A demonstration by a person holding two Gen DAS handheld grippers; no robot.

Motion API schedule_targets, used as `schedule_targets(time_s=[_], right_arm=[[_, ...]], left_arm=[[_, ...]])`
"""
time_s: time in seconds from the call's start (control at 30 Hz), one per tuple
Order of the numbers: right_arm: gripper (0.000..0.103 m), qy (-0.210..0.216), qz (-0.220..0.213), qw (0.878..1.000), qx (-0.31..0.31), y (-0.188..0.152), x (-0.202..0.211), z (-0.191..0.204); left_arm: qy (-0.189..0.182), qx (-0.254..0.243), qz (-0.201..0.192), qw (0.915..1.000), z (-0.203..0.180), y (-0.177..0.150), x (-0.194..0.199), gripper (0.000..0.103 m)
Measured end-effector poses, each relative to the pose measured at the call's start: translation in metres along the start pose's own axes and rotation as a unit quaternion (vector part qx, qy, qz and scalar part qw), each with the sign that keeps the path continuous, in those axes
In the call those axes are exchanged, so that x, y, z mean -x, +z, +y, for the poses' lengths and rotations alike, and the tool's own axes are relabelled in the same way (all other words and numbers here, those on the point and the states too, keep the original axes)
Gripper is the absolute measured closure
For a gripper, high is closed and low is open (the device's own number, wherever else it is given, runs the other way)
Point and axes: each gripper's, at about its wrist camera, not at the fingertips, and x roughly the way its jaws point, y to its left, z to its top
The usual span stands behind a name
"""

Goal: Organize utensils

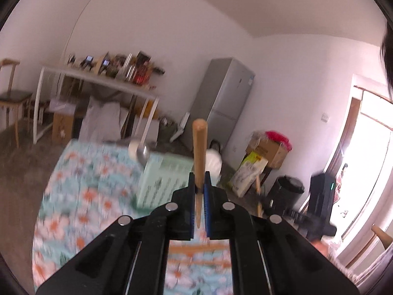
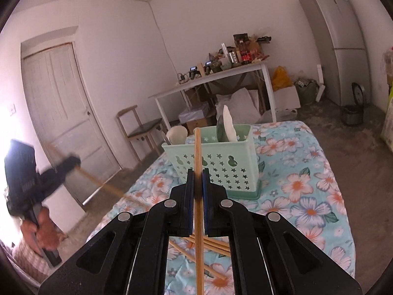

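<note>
Chopstick point(image 2: 198, 172) clamped in right claw point(image 2: 197, 196), upright, caddy point(image 2: 216, 167) just beyond — nearer. Left claw point(image 1: 200, 196) clamped on another chopstick point(image 1: 199, 152).

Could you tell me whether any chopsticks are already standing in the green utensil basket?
No: the green utensil basket holds only spoons, while loose chopsticks lie on the floral cloth.

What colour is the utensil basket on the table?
Pale mint green, with star and gourd-shaped cut-outs: the utensil basket shows best in the right wrist view.
</note>
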Motion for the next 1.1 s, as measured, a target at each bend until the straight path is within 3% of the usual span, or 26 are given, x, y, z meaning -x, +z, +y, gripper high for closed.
schedule_targets(time_s=[0.2,0.3,0.43,0.6,0.77,0.83,0.9,1.1], right_arm=[[0.098,0.019,-0.013,1.0,-0.006,0.003,0.006,-0.001],[0.098,0.028,-0.015,0.999,-0.008,0.003,0.007,-0.002],[0.098,0.036,-0.014,0.999,-0.013,0.004,0.007,-0.006],[0.098,0.04,-0.014,0.999,-0.014,0.007,0.008,-0.009],[0.098,0.039,-0.007,0.999,-0.014,0.006,0.006,-0.011],[0.098,0.039,-0.007,0.999,-0.014,0.007,0.005,-0.012],[0.098,0.038,-0.008,0.999,-0.015,0.007,0.004,-0.013],[0.098,0.04,-0.01,0.999,-0.023,0.013,0.0,-0.015]], left_arm=[[0.014,-0.048,-0.059,0.997,-0.015,0.059,-0.014,0.098],[0.02,-0.057,-0.061,0.9963,-0.014,0.073,-0.034,0.098],[0.046,-0.078,-0.038,0.9951,-0.012,0.079,-0.079,0.098],[0.075,-0.069,0.012,0.9947,0.001,0.069,-0.13,0.098],[0.087,-0.022,0.056,0.9945,0.026,0.055,-0.162,0.097],[0.081,0.011,0.071,0.9941,0.034,0.05,-0.168,0.085],[0.077,0.037,0.069,0.994,0.04,0.049,-0.167,0.049],[0.087,0.044,0.031,0.9947,0.039,0.055,-0.147,0.03]])
